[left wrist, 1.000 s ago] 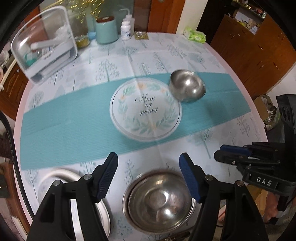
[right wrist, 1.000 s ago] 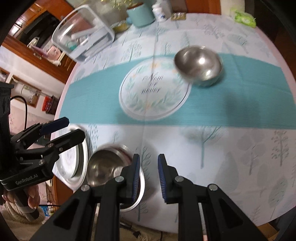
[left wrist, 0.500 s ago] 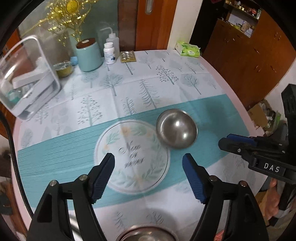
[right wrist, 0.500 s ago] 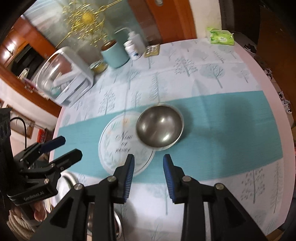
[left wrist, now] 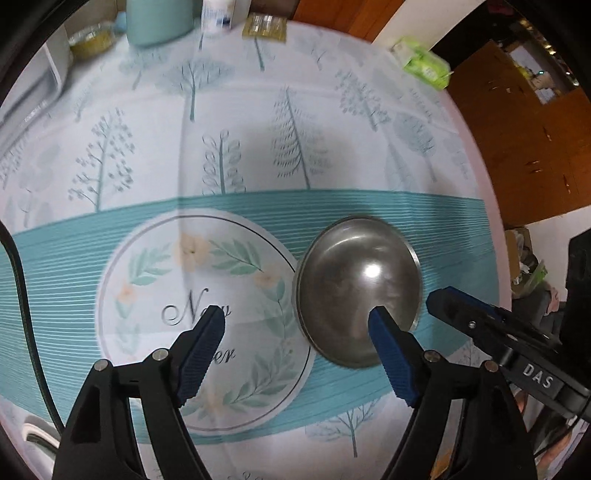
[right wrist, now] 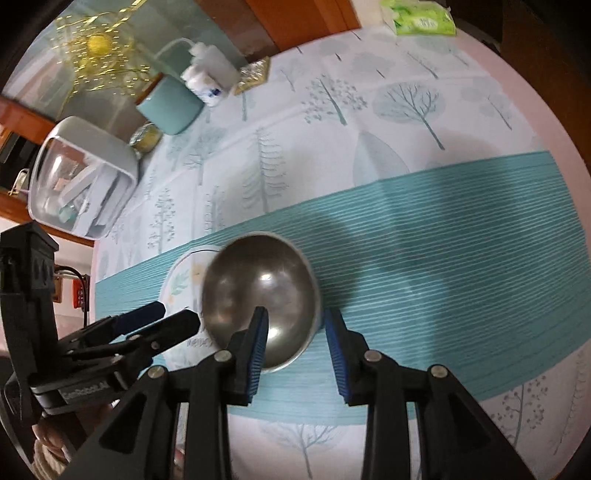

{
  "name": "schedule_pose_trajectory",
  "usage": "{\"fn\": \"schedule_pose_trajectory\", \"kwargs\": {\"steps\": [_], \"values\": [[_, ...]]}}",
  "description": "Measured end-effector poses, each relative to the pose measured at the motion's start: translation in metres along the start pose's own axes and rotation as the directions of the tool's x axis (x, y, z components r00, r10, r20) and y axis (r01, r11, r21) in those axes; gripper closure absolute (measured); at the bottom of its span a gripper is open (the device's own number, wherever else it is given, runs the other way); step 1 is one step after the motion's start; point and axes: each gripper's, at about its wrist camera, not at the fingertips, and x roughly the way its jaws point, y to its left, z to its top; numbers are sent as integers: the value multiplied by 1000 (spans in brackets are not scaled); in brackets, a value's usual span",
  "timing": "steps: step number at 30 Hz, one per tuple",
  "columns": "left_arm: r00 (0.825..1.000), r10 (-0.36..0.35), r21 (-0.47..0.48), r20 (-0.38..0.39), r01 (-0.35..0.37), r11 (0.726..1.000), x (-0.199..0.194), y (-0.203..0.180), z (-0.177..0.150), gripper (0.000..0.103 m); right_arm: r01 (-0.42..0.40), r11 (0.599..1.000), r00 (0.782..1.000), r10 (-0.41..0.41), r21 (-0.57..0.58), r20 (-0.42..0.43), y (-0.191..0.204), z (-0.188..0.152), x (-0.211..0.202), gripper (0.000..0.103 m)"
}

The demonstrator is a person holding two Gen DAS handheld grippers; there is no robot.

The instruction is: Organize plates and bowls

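A small steel bowl (left wrist: 356, 291) sits upright on the teal band of the tablecloth, just right of the printed round wreath motif (left wrist: 199, 317). My left gripper (left wrist: 295, 321) is open wide above the cloth, its right finger over the bowl's near rim. In the right wrist view the bowl (right wrist: 258, 295) lies right ahead of my right gripper (right wrist: 295, 321), which is open with its jaws on either side of the bowl's near right rim. The right gripper also shows in the left wrist view (left wrist: 480, 325).
At the table's far edge stand a teal canister (right wrist: 170, 107), a white bottle (right wrist: 207, 79), a blister pack (right wrist: 253, 75), a clear lidded box (right wrist: 81, 173) and a green tissue pack (right wrist: 421, 18). A wooden cabinet (left wrist: 524, 122) is beyond the right edge.
Both grippers have moved forward from the near plates and large bowl to the small steel bowl. The right gripper has opened wider around its rim.
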Motion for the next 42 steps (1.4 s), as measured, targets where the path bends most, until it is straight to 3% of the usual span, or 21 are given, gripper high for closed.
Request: {"fn": "schedule_pose_trajectory", "kwargs": {"steps": [5,7,9,11,18,25,33,42], "values": [[999,-31,-33,-32,30,999,24,2,5,30,-20,999,999,22,35,-40,-11,4,23,70],[998,-49,-37,-38,48,998,28,3,6,47,-24,999,998,26,37,-54,-13,5,30,71],[995,-79,-39,-68,77,996,35,3,6,86,-37,999,997,40,38,-65,-14,4,35,83],[995,-66,-46,-77,63,997,38,5,4,92,-33,999,996,36,37,-80,-15,3,40,92],[994,-80,-42,-77,77,996,26,4,-6,92,-57,996,995,62,66,-81,-19,-3,35,92],[996,-86,-12,-19,86,996,-21,5,-31,90,-85,996,994,86,17,-63,4,-22,7,92],[998,-51,7,33,51,999,-80,23,-87,90,-117,989,991,111,-89,-76,43,-65,-23,92],[999,1,-4,45,-1,1000,-123,56,-168,90,-162,956,976,120,-245,-180,93,-128,-31,91]]}}
